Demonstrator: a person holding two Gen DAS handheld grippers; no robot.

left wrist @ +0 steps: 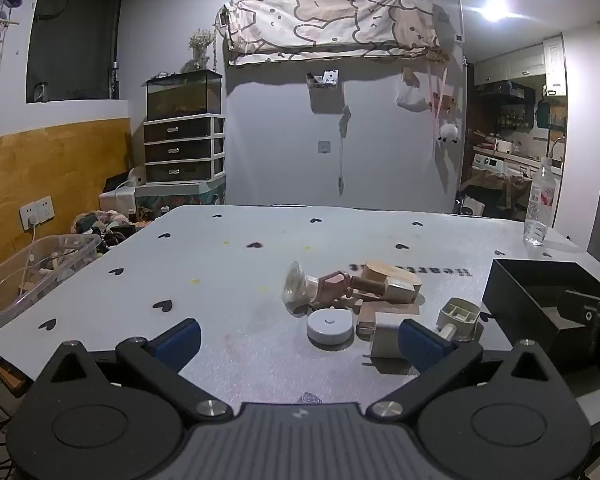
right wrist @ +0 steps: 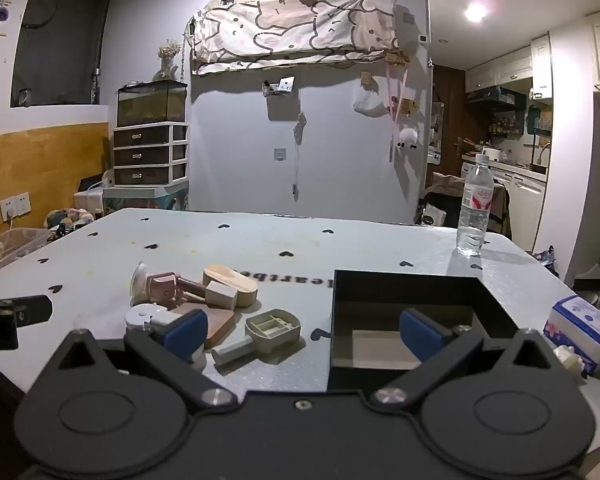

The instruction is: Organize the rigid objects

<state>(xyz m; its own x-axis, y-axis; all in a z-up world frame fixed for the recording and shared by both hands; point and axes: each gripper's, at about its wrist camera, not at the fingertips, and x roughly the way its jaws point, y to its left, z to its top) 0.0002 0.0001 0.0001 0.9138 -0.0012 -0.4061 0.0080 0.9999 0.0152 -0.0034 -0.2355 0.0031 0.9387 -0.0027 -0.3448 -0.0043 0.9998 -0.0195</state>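
On the heart-printed table point(left wrist: 228, 280), as the left wrist camera sees it, a small heap of rigid objects lies right of centre. A clear suction cup point(left wrist: 293, 287) leans at the heap's left end, touching a pinkish wooden piece point(left wrist: 332, 286); behind them sits a rounded wooden block point(left wrist: 392, 278). Nearer lie a white round disc point(left wrist: 329, 326), a white charger plug point(left wrist: 386, 336) and a beige plastic holder point(left wrist: 458, 316). A black box point(left wrist: 540, 296) stands at the right, a water bottle point(left wrist: 540, 208) at the far right corner. The left gripper point(left wrist: 298, 340) hangs above the near edge with its jaws spread wide and nothing between them; its right pad overlaps the plug in view, though contact is hard to judge.

From the right wrist camera, the same heap lies left of centre, the beige holder point(right wrist: 274, 328) just left of the open black box point(right wrist: 408, 292). The right gripper point(right wrist: 304, 332) is likewise wide apart and empty, its right finger in front of the box's interior. A tissue pack point(right wrist: 584, 326) sits at the far right.
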